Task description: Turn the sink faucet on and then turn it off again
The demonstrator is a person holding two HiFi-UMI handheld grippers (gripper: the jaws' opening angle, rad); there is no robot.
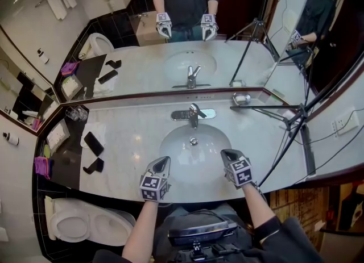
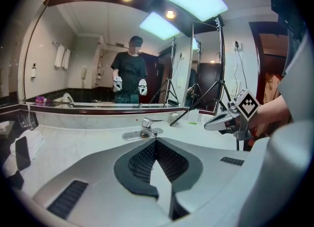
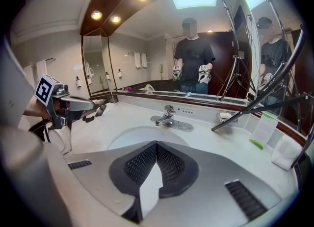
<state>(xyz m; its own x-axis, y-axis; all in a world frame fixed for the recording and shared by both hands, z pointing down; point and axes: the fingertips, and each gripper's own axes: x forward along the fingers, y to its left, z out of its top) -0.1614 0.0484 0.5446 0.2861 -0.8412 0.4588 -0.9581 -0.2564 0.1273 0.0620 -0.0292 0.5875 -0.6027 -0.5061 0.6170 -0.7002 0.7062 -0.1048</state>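
Both grippers hover low in the frame, over the near edge of the counter (image 1: 128,142), and neither touches anything. The left gripper (image 1: 165,159) sits just left of centre. Its own view shows the jaws pressed together at the tips with nothing between them. The right gripper (image 1: 226,154) sits just right of centre, and its view gives the same picture: jaws closed tight, nothing held. Each marker cube faces up at the head camera.

The faucet (image 1: 194,114) stands at centre frame, at the far rim of the white sink basin (image 1: 170,148), well apart from both grippers. It is a chrome single-lever fitting on a chrome plate, and its handle angles toward the upper right. The two sets of tips point up the frame toward it, with the bowl lying between them and the spout.

Above the faucet, the big mirror (image 1: 170,34) fills the top of the frame and shows the person holding both grippers. A black tripod (image 1: 287,121) reaches across the right side of the counter. A small soap dish (image 1: 241,98) sits beside its upper leg. On the left lie two dark phones (image 1: 94,143) and a pair of drinking glasses (image 1: 77,113). A white toilet (image 1: 79,222) fills the lower left corner.
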